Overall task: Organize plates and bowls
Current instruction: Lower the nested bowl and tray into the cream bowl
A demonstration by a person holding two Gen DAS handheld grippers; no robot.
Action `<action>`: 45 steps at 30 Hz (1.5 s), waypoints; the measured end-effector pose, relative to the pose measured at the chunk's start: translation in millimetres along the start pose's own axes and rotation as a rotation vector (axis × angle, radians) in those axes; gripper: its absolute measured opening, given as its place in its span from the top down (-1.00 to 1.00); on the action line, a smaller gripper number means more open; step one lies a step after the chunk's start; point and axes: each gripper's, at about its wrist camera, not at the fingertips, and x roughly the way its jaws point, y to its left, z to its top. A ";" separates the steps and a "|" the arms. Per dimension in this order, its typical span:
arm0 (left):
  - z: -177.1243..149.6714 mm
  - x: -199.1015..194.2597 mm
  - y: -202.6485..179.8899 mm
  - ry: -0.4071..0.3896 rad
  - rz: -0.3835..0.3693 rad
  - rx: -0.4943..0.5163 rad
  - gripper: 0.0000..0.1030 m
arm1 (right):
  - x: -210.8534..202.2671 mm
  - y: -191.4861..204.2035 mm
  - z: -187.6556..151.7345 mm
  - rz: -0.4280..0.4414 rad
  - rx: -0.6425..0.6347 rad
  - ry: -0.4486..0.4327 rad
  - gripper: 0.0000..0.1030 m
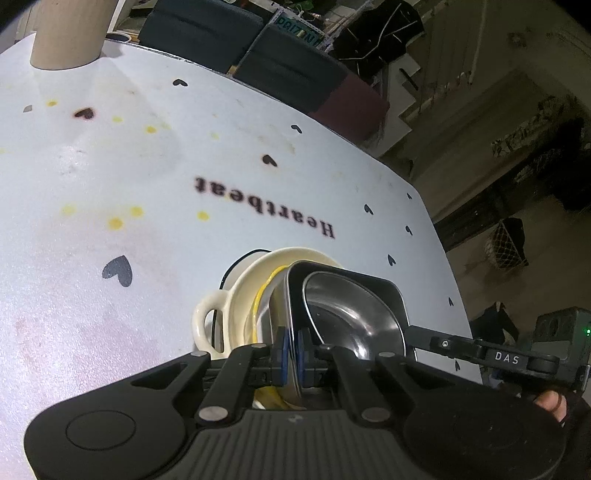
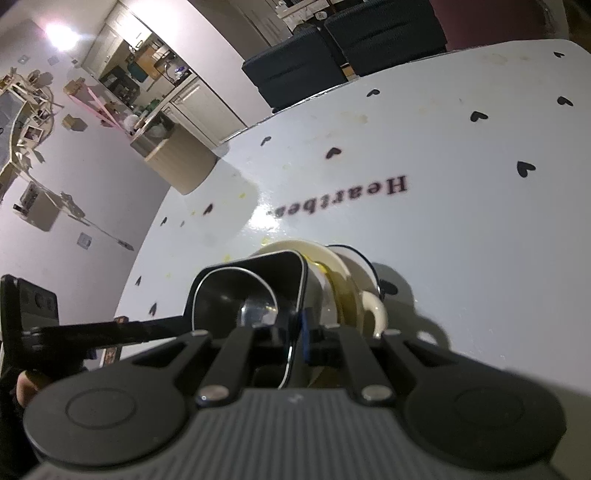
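Note:
A dark square plate holds a steel bowl and is nested in a stack with a yellow-rimmed dish and a cream handled bowl on the white table. My left gripper is shut on the near rim of the dark plate. In the right wrist view my right gripper is shut on the opposite rim of the same dark plate, with the steel bowl and the cream bowl beside it.
The table cover has black hearts, the word "Heartbeat" and yellow stains. A wooden cylinder stands at the far left. Dark chairs line the far edge. The table edge drops off at right.

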 end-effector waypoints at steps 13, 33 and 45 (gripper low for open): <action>-0.2 -0.1 -2.5 -0.003 0.029 0.027 0.89 | 0.0 0.7 -1.1 -0.017 -0.007 0.005 0.78; 0.1 -9.9 -7.6 -0.042 0.070 0.056 0.85 | 4.1 6.8 -6.6 -0.047 -0.058 0.030 0.75; 1.8 -40.4 -31.8 -0.150 0.160 0.131 -0.20 | -27.2 21.3 -6.6 -0.121 -0.139 -0.129 0.03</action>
